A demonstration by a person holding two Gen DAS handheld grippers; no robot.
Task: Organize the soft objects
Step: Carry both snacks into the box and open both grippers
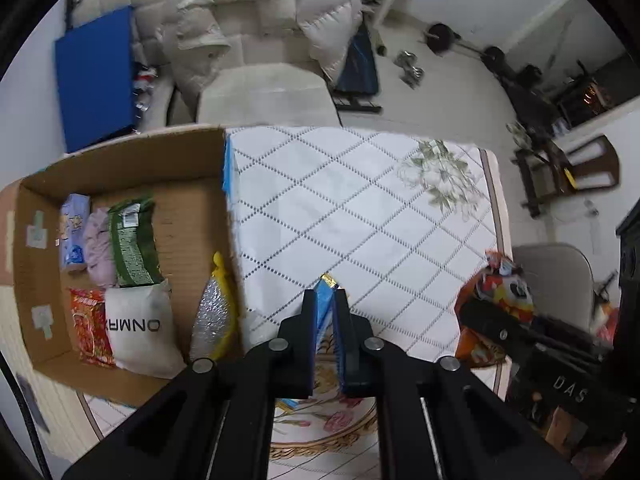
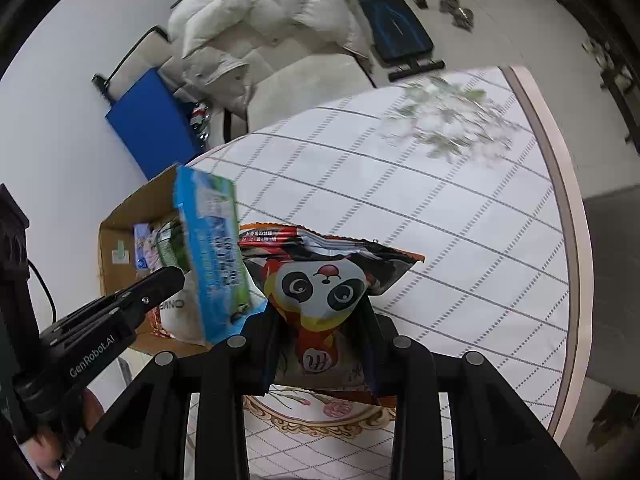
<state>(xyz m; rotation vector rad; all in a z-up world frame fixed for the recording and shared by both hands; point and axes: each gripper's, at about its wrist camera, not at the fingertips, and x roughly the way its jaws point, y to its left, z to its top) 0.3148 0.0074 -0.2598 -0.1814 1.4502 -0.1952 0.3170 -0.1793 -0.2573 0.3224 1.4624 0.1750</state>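
Left claw (image 1: 325, 300): closed tight on a blue packet (image 1: 323, 304), pinching it edge-on between both fingers; a gold corner pokes out past the tips. It hangs above the tabletop, just right of the box.

Blue packet from the other side (image 2: 212, 248): seen flat-on, blue and white with a green strip, held up in front of the box by the left claw (image 2: 160, 284).

Right claw (image 2: 320, 320): clamped on an orange panda snack bag (image 2: 320, 292), which puffs up between the fingers and stands clear of the tabletop. In the left view the same bag (image 1: 496, 300) shows at the right edge, blurred.

Cardboard box (image 1: 120, 152): open, sitting on the left end of the tabletop.

Inside the box: a pale blue pack (image 1: 74, 232) against the far-left side, a pink soft bundle (image 1: 98, 248) beside it, then a green packet (image 1: 134, 244); nearer, a red packet (image 1: 90, 326) touching a white bag (image 1: 138, 328) with lettering; a silver and yellow pouch (image 1: 214, 312) leans against the right wall.

Tabletop (image 1: 360, 200): covered with a white diamond-pattern cloth with a flower print at the far right corner.

Beyond the tabletop: a cream chair (image 1: 264, 92), a white puffy coat (image 1: 260, 12) piled behind it, a blue mat (image 1: 96, 76) against the wall, weights (image 1: 440, 36) on the floor.
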